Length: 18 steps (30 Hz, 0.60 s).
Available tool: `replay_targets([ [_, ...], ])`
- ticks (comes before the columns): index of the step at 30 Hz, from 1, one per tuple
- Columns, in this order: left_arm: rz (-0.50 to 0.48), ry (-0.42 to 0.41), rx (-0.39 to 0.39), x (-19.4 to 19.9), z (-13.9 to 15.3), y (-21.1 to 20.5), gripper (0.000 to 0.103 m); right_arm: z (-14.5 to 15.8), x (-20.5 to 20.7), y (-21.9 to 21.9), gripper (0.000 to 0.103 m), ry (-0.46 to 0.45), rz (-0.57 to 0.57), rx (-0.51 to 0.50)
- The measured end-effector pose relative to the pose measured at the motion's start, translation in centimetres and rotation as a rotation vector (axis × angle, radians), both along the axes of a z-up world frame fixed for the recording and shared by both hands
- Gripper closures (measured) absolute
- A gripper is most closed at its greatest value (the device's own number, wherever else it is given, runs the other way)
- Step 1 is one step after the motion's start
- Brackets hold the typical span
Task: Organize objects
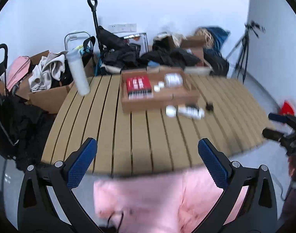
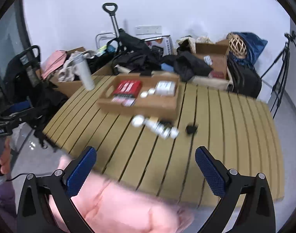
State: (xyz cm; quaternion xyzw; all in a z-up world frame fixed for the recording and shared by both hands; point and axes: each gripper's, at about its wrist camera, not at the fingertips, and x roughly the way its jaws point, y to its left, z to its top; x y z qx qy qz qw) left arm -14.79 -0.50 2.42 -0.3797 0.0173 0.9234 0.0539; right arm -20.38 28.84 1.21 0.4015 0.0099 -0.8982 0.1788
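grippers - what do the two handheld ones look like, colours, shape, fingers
Both look alike: the left gripper and right gripper have black angular frames with silver pivot bolts, each carrying two fingers faced with blue dimpled pads. A thin black cable trails below the left gripper's handle in the right wrist view. The person wears pink padded clothing.

Bright, even, cool indoor light off the white wall (image 1: 167, 9). Heavy motion blur on the slatted surface (image 1: 148, 132) and its clutter. Fisheye bends edges; black vignette from 7 to 11 o'clock.
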Motion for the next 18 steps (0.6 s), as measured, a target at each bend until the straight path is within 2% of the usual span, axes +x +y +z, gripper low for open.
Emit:
replay_targets([
  [2, -0.008, -0.012, -0.031, 3.0, -1.8, 0.1, 0.000, -2.0, 3.5, 0.1, 0.000, -0.006, -0.019, -0.051],
  [5, -0.048, -0.061, -0.034, 4.4, -2.9, 0.4, 0.000, -4.0, 6.7, 0.5, 0.000, 0.035, -0.085, -0.132],
  [9, -0.045, -0.027, -0.029, 4.2, -2.1, 1.1, 0.000, -5.1, 6.8, 0.1, 0.000, 0.011, -0.080, -0.139],
  [14, -0.070, -0.006, 0.045, 1.8, -3.5, 1.7, 0.000, -4.5, 7.6, 0.5, 0.000, 0.106, -0.076, -0.157],
  [16, -0.090, 0.007, 0.054, -0.8, -5.2, 2.5, 0.000, -5.5, 6.7, 0.8, 0.000, 0.169, -0.125, -0.092],
  [18, -0.077, 0.013, 0.047, -3.4, -6.6, 3.2, 0.000, -6.9, 4.3, 1.1, 0.000, 0.124, -0.121, -0.028],
])
